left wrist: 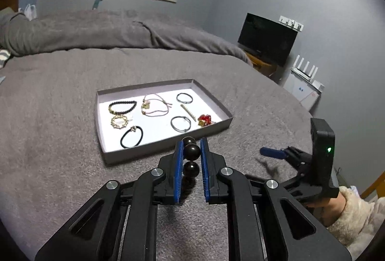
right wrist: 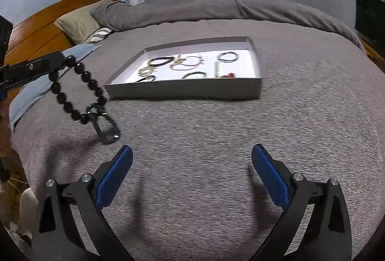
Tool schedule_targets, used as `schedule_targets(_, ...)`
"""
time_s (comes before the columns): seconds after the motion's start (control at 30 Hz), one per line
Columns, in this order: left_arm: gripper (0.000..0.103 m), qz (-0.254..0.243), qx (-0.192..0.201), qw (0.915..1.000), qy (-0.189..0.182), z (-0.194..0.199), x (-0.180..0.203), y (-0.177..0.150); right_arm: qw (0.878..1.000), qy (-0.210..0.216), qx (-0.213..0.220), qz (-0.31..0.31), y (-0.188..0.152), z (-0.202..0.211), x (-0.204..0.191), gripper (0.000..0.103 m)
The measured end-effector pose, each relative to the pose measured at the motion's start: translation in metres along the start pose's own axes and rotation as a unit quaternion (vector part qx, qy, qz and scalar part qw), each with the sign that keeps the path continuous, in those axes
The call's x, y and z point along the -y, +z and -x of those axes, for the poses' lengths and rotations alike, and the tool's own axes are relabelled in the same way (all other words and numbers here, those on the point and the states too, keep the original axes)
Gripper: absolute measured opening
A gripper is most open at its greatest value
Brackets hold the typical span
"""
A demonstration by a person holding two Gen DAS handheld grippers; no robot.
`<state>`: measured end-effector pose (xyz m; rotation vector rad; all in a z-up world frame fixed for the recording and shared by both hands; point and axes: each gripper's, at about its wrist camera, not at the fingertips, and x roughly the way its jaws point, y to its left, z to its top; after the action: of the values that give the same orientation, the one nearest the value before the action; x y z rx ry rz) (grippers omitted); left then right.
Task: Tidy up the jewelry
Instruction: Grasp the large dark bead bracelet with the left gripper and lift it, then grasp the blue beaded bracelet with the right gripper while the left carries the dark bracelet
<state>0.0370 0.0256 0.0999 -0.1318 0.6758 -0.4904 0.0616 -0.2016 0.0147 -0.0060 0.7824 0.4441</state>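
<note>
While the shallow grey tray (left wrist: 166, 140) lies flat on the grey bedspread (left wrist: 60, 102), a string of large, glossy, dark brown round beads (left wrist: 191, 151) is clamped between the blue pads of the left gripper (left wrist: 191, 152), whose jaws are drawn narrow around it. In the left wrist view three beads are seen stacked between the pads, just near of the tray's near wall. In the right wrist view the same bead bracelet (right wrist: 79, 90) is shown hanging as a loop from the left gripper (right wrist: 51, 62) at the left, clear of the tray and above the bedspread (right wrist: 204, 131), with a dark knotted cord and tassel (right wrist: 103, 126) trailing from its lowest point. The right gripper (right wrist: 192, 159) is held with its jaws spread wide and nothing between them, over bare bedspread near of the tray (right wrist: 185, 92). Inside the white-floored tray, several pieces are laid apart: a black beaded bracelet (left wrist: 122, 107) at the far left, a gold ring-shaped piece (left wrist: 118, 121) just near of it, a black hair tie (left wrist: 131, 137) at the near left, a pink cord bracelet (left wrist: 155, 105) in the middle, two thin dark loops (left wrist: 184, 97) (left wrist: 181, 123), a pale slim clip (left wrist: 188, 112) and a small red and gold ornament (left wrist: 204, 120) at the right.
</note>
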Motion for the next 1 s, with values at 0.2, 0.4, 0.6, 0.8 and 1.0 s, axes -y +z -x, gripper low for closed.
schedule_targets(0.2, 0.015, -0.002, -0.011, 0.9997, 0.020, -0.003, -0.008, -0.009, 0.999, 0.037, -0.013, 0.028, 0.003, -0.013, -0.032, 0.088)
schedule_targets(0.4, 0.015, 0.009, -0.008, 0.9990, 0.044, 0.005, -0.026, -0.017, 0.997, 0.053, -0.032, 0.051, 0.006, -0.032, -0.059, 0.068)
schedule_targets(0.6, 0.015, 0.029, -0.006, 0.9982, 0.051, 0.017, -0.047, -0.026, 0.996, 0.057, -0.050, 0.052, 0.012, -0.051, -0.073, 0.052)
schedule_targets(0.8, 0.015, 0.042, -0.004, 0.9979, 0.048, 0.023, -0.060, -0.033, 0.996, 0.029, -0.068, 0.049, 0.017, -0.072, -0.076, 0.034)
schedule_targets(1.0, 0.015, 0.045, -0.001, 0.9979, 0.045, 0.025, -0.066, -0.035, 0.994, 0.016, -0.095, 0.056, 0.020, -0.086, -0.082, 0.030)
